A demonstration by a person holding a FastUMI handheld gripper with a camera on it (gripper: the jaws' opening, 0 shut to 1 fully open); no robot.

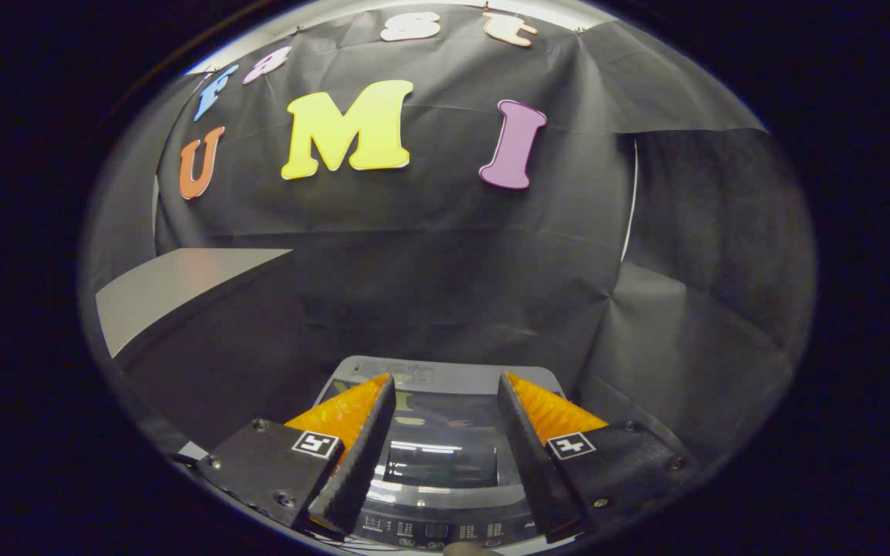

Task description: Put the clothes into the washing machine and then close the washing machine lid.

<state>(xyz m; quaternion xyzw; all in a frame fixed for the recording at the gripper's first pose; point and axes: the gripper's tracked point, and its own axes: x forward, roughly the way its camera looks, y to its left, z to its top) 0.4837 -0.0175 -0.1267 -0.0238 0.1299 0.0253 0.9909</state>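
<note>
The tool (445, 386) hangs above the washing machine (445, 378) with its two fingers spread wide and nothing held between them. Neither finger touches anything; the gap between them frames the machine's top.

The washing machine sits low, at 6 o'clock from the middle of the scene, directly under and just ahead of the fingers. Its lid (441, 440) is down and lies flat: a dark glossy panel that mirrors overhead lights as pale bars. A grey rear strip runs across the far edge of the top, just beyond the fingertips. On the near edge, at the very bottom between the finger bases, lies the control panel (433, 530) with a row of small markings too fine to make out. A small rounded pale shape sits just below the panel; what it is cannot be told.

No clothes can be made out on the lid or around the machine.

Black cloth hangs as the booth wall (445, 270) behind the machine from 10 o'clock round to 3 o'clock, creased and folded at the right side. At 9 o'clock a pale grey flat surface (174, 282) juts in, well apart from the machine and higher than its top. Nothing stands between the fingers and the lid.
</note>
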